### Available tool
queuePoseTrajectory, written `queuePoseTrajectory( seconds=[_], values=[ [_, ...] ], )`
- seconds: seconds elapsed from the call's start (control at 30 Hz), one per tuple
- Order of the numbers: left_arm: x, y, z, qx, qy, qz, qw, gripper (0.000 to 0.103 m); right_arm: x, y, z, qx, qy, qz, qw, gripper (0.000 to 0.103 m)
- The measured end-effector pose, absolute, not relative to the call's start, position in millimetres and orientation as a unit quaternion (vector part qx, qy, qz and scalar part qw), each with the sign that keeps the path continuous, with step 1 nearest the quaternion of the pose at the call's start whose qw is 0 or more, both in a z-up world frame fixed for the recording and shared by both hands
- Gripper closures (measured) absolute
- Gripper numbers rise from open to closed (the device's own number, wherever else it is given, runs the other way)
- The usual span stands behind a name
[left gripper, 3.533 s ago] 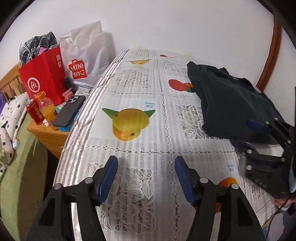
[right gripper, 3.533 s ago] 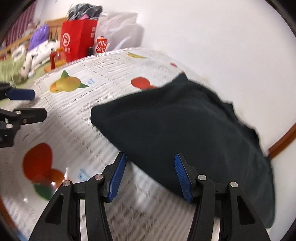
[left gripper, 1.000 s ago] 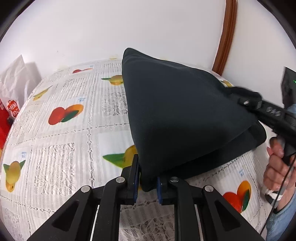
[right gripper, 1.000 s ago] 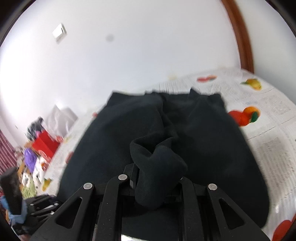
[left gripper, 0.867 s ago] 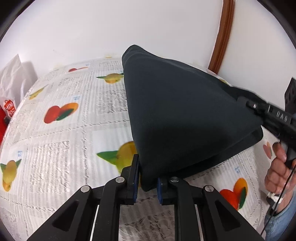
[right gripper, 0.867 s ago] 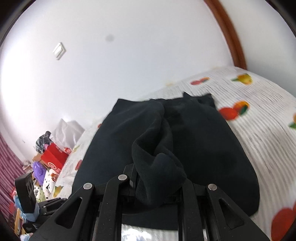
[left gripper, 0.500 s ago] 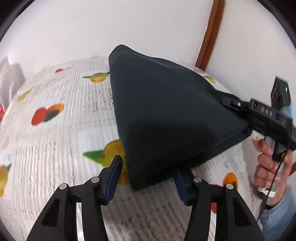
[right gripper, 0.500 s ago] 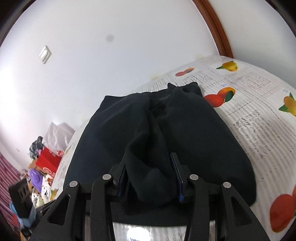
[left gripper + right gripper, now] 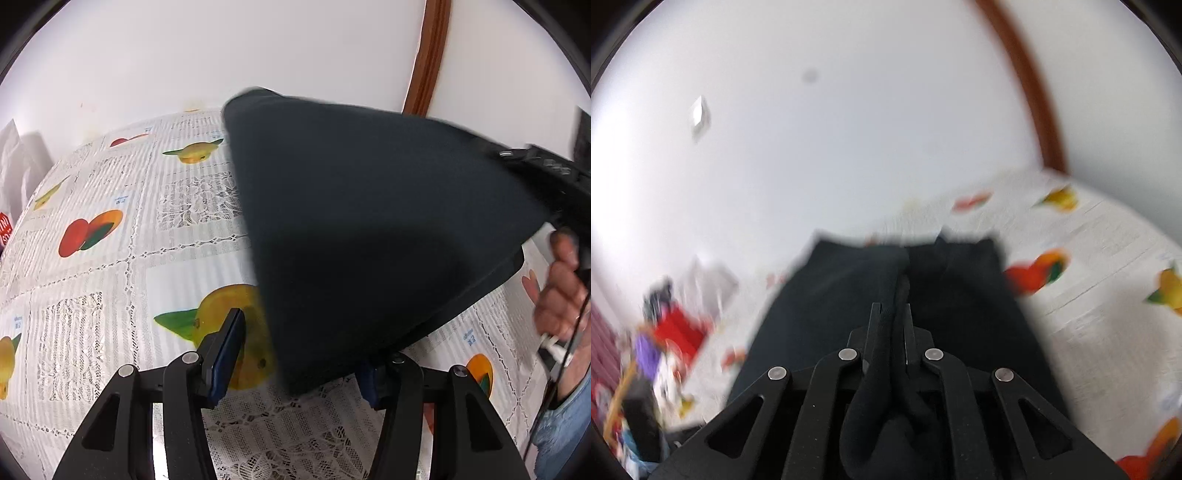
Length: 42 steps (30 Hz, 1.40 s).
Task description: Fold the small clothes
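A dark garment [image 9: 369, 221] lies half lifted over the fruit-print lace tablecloth [image 9: 110, 295]. My left gripper [image 9: 299, 347] is open; the garment's near corner droops between its blue pads [image 9: 229, 347] without being pinched. My right gripper [image 9: 891, 308] is shut on a thin fold of the same garment [image 9: 960, 288] and holds that side up off the table. In the left wrist view the right gripper [image 9: 517, 158] shows at the far right with a person's hand [image 9: 557, 288] on its handle. The right wrist view is motion-blurred.
A white wall stands behind the table, with a brown wooden frame [image 9: 424, 55] at its right. At the far left end are a white shopping bag [image 9: 14, 155] and a red bag [image 9: 679, 328] among clutter. A blue sleeve [image 9: 565, 424] is at the lower right.
The left gripper's jaws parted and released the garment's corner, which now droops between them. The right gripper widened briefly, then shut on a thinner fold and lifted.
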<state>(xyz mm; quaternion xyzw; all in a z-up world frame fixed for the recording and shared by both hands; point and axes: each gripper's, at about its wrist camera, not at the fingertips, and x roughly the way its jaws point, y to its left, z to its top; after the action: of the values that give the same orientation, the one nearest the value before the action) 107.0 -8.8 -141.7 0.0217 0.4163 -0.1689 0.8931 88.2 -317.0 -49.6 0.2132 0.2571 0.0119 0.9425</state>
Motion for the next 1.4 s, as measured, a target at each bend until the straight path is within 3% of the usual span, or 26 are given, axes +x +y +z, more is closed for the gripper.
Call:
queuePoseTrajectory(
  seconds=[0.1, 0.2, 0.4, 0.53, 0.63, 0.7, 0.77, 0.83, 0.9, 1.17, 1.4],
  values=[
    [104, -9, -141, 0.025, 0.416, -0.169, 0.893, 0.049, 70, -351, -55, 0.256, 0.246, -0.036, 0.934, 0.096],
    [103, -13, -141, 0.035, 0.414, -0.166, 0.894, 0.048, 72, -370, -87, 0.293, 0.310, -0.036, 0.904, 0.095],
    [103, -27, -136, 0.047, 0.406, -0.183, 0.894, 0.051, 74, -362, -90, 0.276, 0.325, -0.062, 0.902, 0.085],
    [115, -27, -142, 0.034, 0.423, -0.167, 0.890, 0.048, 81, -362, -83, 0.258, 0.335, -0.046, 0.905, 0.096],
    [114, -29, -144, 0.044, 0.417, -0.163, 0.893, 0.048, 62, -380, -73, 0.294, 0.274, -0.032, 0.915, 0.096],
    [113, -29, -145, 0.047, 0.416, -0.161, 0.894, 0.048, 64, -383, -83, 0.291, 0.303, -0.054, 0.906, 0.096],
    [117, -29, -147, 0.045, 0.418, -0.163, 0.893, 0.048, 66, -381, -95, 0.277, 0.339, -0.051, 0.898, 0.091],
    [118, -29, -147, 0.048, 0.419, -0.164, 0.892, 0.048, 55, -385, -94, 0.278, 0.342, -0.059, 0.896, 0.075],
    [116, -28, -145, 0.051, 0.422, -0.164, 0.890, 0.048, 40, -389, -84, 0.265, 0.340, -0.069, 0.900, 0.067],
    [90, -13, -135, 0.049, 0.405, -0.179, 0.895, 0.050, -29, -395, -58, 0.133, 0.385, -0.057, 0.912, 0.063],
    [83, -18, -130, 0.043, 0.397, -0.182, 0.899, 0.055, -5, -366, -89, 0.141, 0.416, -0.007, 0.899, 0.063]
  ],
)
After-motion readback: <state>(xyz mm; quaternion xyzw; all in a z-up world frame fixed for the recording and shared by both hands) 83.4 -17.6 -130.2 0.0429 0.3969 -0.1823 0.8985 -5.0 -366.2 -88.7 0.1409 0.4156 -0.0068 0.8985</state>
